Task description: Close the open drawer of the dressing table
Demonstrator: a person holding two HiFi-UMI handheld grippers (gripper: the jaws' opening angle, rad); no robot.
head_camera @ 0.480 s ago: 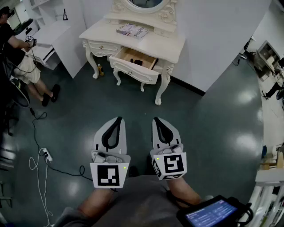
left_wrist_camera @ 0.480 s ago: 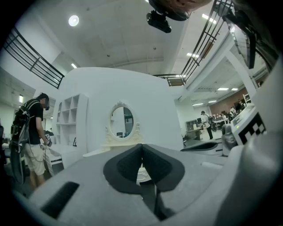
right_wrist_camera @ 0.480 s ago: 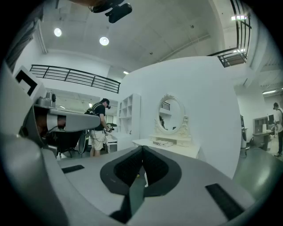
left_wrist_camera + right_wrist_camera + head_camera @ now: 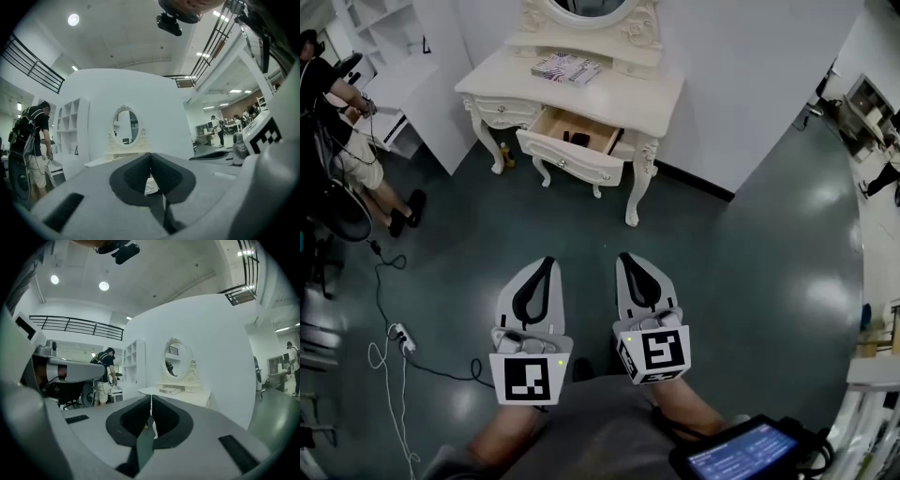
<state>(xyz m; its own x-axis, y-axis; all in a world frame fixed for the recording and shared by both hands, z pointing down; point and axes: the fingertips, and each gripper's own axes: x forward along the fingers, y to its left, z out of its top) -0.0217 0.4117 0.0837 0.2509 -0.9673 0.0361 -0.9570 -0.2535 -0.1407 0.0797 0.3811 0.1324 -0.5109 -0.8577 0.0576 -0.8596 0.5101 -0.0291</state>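
A cream carved dressing table (image 4: pixel 623 94) with an oval mirror stands against the white wall at the top of the head view. Its middle drawer (image 4: pixel 569 142) is pulled out, with a dark item lying inside. My left gripper (image 4: pixel 547 261) and right gripper (image 4: pixel 624 257) are held side by side low in the head view, well short of the table, both shut with nothing between the jaws. The table with its mirror (image 4: pixel 125 127) shows far off in the left gripper view, and the same table (image 4: pixel 180 391) in the right gripper view.
A book (image 4: pixel 566 67) lies on the tabletop. A person (image 4: pixel 342 141) stands at the left by white shelving (image 4: pixel 403 56). A cable and power strip (image 4: pixel 398 333) lie on the dark green floor at the left. A handheld screen (image 4: pixel 750 455) is at the bottom right.
The view has shifted, so the dressing table sits slightly lower-left and closer in the head view. Both grippers stay shut and side by side.
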